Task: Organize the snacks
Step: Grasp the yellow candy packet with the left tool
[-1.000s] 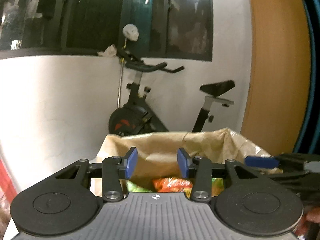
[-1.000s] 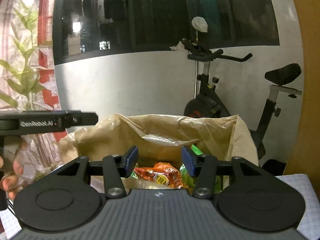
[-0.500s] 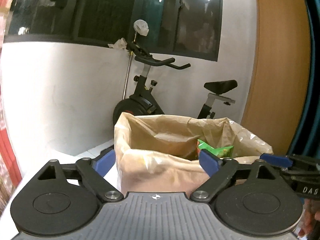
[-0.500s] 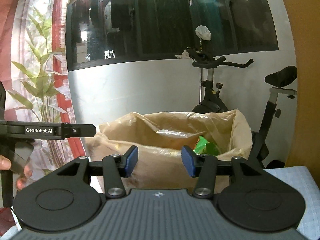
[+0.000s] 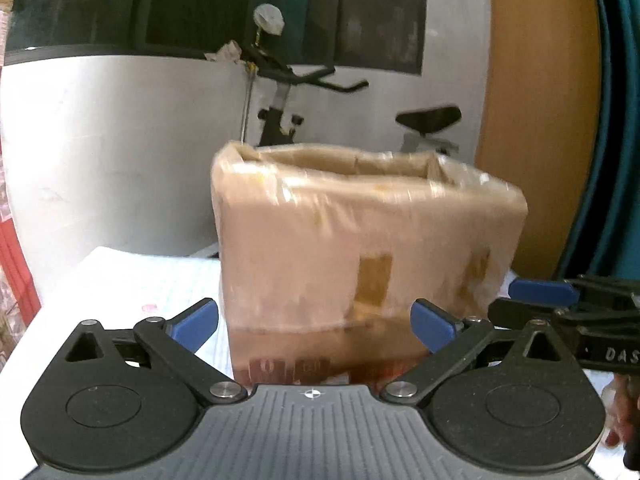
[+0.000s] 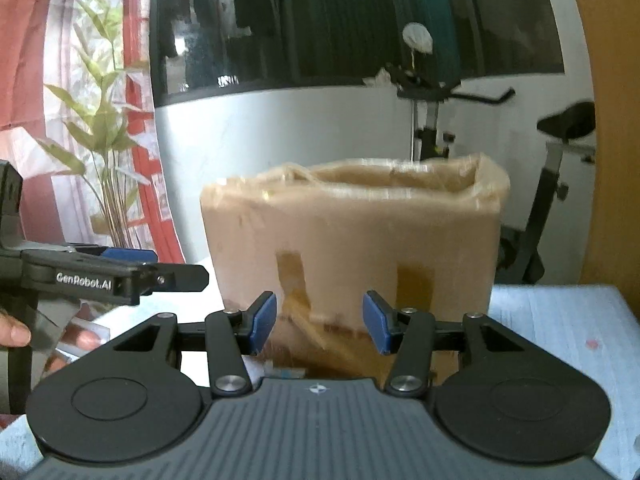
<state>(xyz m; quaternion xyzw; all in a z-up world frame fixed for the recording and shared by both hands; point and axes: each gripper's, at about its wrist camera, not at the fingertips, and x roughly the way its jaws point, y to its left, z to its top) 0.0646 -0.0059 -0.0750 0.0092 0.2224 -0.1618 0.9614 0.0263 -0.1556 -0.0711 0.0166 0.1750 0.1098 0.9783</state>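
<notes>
Left wrist view looks along the left gripper (image 5: pixel 314 326), whose blue pads (image 5: pixel 196 322) are spread wide and still opening, with nothing between them; they frame the lower part of a cardboard box (image 5: pixel 360 248) without touching it. The box stands on a table (image 5: pixel 132 280) covered in a pale checked cloth, just beyond the fingertips and at the middle of the frame. A clear plastic liner is folded over its rim and hangs down its sides, and brown tape patches show on the near face. From this low angle the inside of the box, and any snacks in it, cannot be seen. At the right edge the right gripper (image 5: pixel 538 290) reaches in beside the box's right side. Right wrist view shows that gripper (image 6: pixel 320 326) with its blue pads (image 6: pixel 262 326) partly apart and empty, the gap lined up on the box's (image 6: pixel 352 240) near face, close to it but not pressing on it. At the left edge the left gripper (image 6: pixel 132 268) points toward the box's left side, with fingers of the person's hand (image 6: pixel 16 334) on its handle. Behind the table stand an exercise bike (image 6: pixel 452 120), a white wall, a dark window and, far left, a leafy plant (image 6: pixel 100 128).
</notes>
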